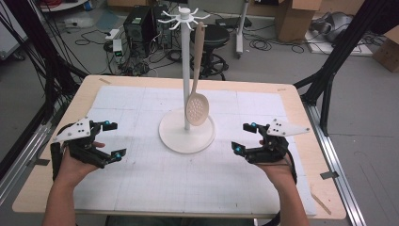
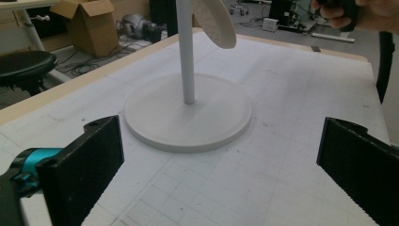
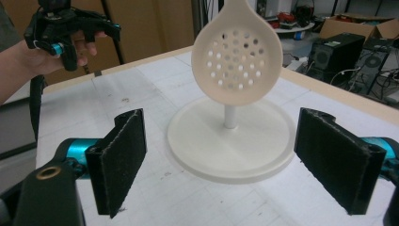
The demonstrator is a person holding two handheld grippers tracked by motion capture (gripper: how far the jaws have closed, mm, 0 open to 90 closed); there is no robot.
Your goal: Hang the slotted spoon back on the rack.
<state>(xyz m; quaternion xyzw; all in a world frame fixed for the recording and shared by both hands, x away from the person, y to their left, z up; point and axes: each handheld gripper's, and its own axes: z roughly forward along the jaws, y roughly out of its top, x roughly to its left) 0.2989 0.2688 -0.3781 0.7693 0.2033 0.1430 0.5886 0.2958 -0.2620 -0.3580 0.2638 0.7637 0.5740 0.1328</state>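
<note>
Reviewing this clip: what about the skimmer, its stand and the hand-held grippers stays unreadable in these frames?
- Skimmer handle: cut off by the top edge in both gripper views; its hold on the hook is too small to read in the high view.
- Stand hooks: also above the top edge in both gripper views.
- Stand post: mostly hidden behind the skimmer bowl in the right gripper view.
- Left hand-held gripper and right hand-held gripper: open, empty; pads too small in the high view.

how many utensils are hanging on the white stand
1: a beige slotted spoon hangs from a hook at the top of the white stand, its perforated bowl just above the round base. The other hooks look empty.
</note>
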